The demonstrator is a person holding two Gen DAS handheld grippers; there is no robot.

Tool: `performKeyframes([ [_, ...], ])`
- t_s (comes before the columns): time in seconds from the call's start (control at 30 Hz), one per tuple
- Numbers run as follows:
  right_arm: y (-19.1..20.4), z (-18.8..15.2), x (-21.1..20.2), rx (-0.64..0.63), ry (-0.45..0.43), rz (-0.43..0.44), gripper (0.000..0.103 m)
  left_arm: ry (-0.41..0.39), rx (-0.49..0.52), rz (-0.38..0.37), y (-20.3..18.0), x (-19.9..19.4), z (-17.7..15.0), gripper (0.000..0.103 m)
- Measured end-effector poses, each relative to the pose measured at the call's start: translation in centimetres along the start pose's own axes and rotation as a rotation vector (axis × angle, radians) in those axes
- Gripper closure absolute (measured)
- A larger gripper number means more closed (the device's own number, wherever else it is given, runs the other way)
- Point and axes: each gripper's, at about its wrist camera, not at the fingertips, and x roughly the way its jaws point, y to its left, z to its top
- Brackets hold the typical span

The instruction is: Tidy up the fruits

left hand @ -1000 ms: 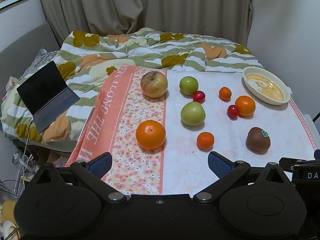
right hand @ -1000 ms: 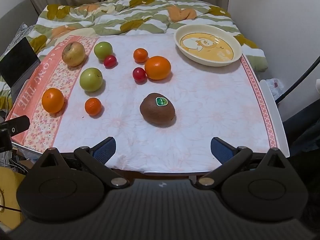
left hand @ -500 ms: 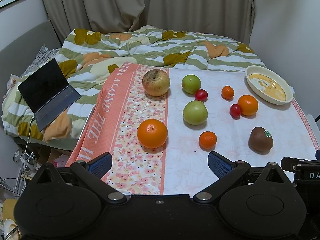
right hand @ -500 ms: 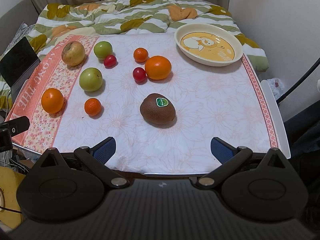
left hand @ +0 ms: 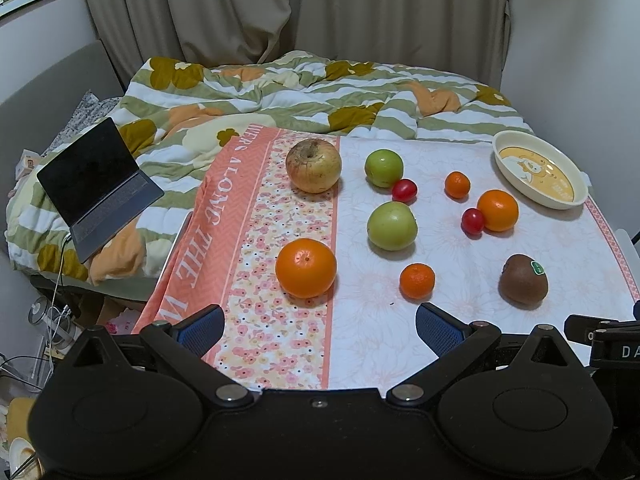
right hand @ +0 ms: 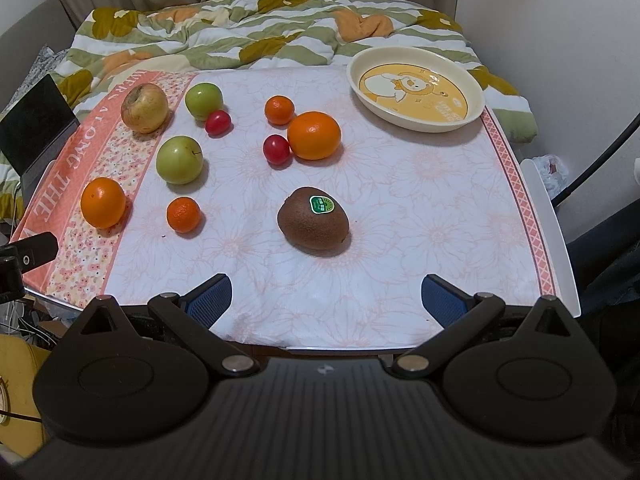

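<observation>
I hold both sets of fingers released and empty at the desk (right hand: 556, 216) edge, the cream dish (right hand: 476, 110) waiting bare at one o'clock for scattered fruit, largest the russet apple (right hand: 144, 107) at eleven o'clock, down to the kiwi (right hand: 313, 220) whose green sticker I can't read.

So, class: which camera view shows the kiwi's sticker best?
The right wrist view: the kiwi sits near centre, with its green sticker facing the camera. In the left wrist view the kiwi lies far right, its sticker small at the edge.
</observation>
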Motion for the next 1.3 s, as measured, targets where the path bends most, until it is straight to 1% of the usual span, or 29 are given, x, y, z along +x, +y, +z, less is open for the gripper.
performKeyframes([
  [0.77,-0.42,0.17,-0.11,0.001,0.001,0.003,0.000,-0.002,-0.005,0.006,0.01,0.01,-0.01,0.000],
  [1.2,-0.15,-0.31,0.19,0.000,-0.003,0.002,0.000,-0.002,-0.002,0.007,-0.19,-0.28,0.05,0.000],
  [1.3,-0.42,0.14,-0.08,0.000,-0.002,0.004,0.000,-0.004,0.001,0.007,-0.37,-0.39,0.12,0.000],
])
